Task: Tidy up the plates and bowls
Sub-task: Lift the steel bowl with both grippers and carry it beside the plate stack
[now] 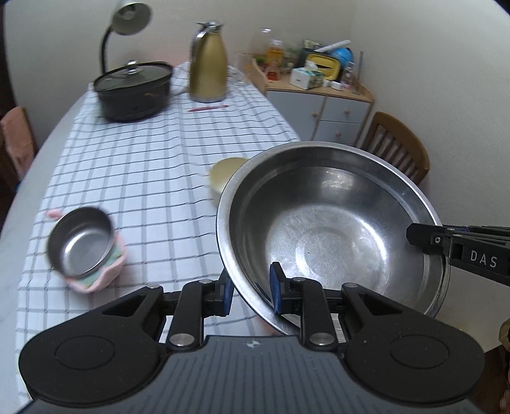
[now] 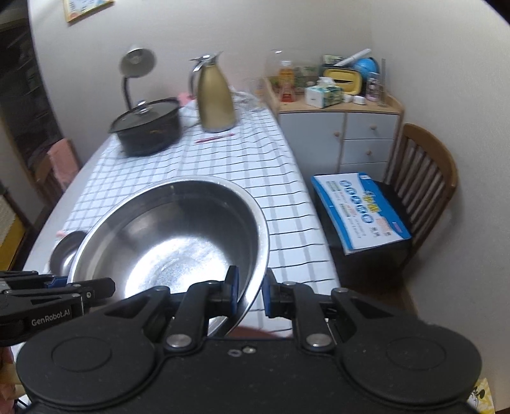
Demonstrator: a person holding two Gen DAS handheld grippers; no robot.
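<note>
A large steel bowl [image 1: 331, 229] hangs tilted above the checked tablecloth [image 1: 143, 165], held by both grippers. My left gripper [image 1: 251, 286] is shut on its near rim, one blue pad inside and one outside. In the right wrist view, my right gripper [image 2: 251, 288] is shut on the opposite rim of the large steel bowl [image 2: 178, 235]. A small steel bowl [image 1: 81, 242] sits in a pink dish [image 1: 108, 270] at the left. A pale yellow bowl [image 1: 224, 173] is partly hidden behind the big bowl.
A black pot with a glass lid [image 1: 134, 89], a gold jug [image 1: 208, 63], a desk lamp [image 1: 127, 19] and a red pen [image 1: 207, 108] stand at the table's far end. A cluttered cabinet [image 2: 338, 127] and a wooden chair [image 2: 424, 178] bearing a blue box [image 2: 360, 210] are on the right.
</note>
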